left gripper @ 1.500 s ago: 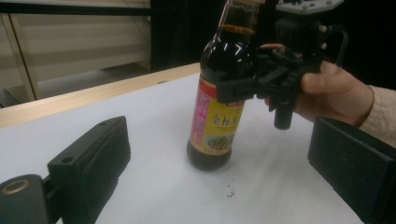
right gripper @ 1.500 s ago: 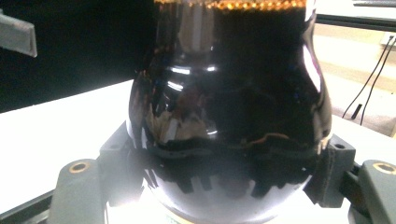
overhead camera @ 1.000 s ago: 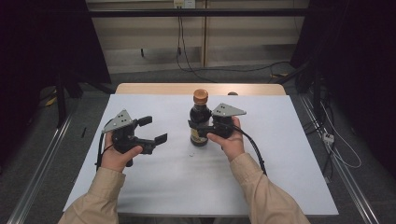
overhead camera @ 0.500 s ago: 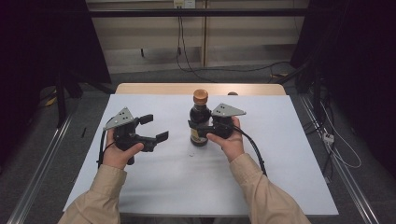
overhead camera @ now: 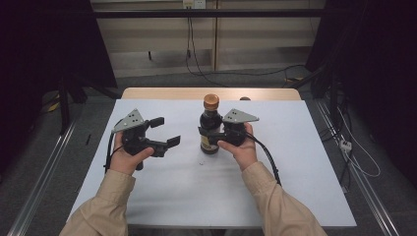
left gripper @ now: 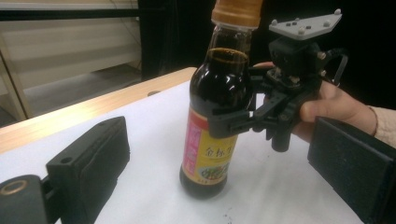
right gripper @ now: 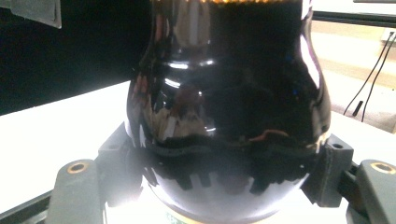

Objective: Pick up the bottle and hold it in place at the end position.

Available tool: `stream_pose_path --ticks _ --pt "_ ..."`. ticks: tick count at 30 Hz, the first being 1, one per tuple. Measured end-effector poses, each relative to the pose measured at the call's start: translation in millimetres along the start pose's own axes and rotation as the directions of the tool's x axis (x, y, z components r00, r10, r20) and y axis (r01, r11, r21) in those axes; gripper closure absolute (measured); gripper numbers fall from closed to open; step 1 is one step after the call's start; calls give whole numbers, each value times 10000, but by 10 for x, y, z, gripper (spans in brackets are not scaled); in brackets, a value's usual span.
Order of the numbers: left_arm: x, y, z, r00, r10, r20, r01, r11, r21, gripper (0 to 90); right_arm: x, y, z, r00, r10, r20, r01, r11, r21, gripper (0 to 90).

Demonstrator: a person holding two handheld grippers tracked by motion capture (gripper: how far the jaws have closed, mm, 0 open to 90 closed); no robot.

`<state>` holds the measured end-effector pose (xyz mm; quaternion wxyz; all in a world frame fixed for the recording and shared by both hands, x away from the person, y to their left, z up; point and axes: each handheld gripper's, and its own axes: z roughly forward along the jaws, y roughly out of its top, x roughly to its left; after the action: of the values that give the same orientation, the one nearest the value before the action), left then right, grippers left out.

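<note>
Forearms in beige sleeves are stretched forward over the white surface (overhead camera: 295, 147). The right gripper (overhead camera: 210, 136) is held level, its jaws clenched around the body of the dark sauce bottle (overhead camera: 210, 129), which stands upright at mid-surface. The left gripper (overhead camera: 166, 132) is kept near the bottle, pointed toward it, jaws spread and grasping nothing.

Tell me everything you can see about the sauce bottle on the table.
The sauce bottle is clear glass with a bulbous body, nearly full of dark liquid, topped by an orange-brown cap. A red and yellow label with Chinese characters wraps its lower half. It stands upright on the white table, near the middle. The right gripper clamps its body from the side, jaws pressed against the glass.
</note>
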<state>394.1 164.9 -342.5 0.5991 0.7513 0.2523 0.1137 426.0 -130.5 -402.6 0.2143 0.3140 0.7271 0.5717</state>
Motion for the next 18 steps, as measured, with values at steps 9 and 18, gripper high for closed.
stream_pose_path --ticks 9,18 --pt "1 70 92 9999 51 128 -53 9999 98 59 2 -1 2 10000 -2 -13 2 10000 -4 276" --pt "35 120 152 9997 140 193 -145 9996 229 102 2 -3 0 10000 10 5 -10 10000 6 277"
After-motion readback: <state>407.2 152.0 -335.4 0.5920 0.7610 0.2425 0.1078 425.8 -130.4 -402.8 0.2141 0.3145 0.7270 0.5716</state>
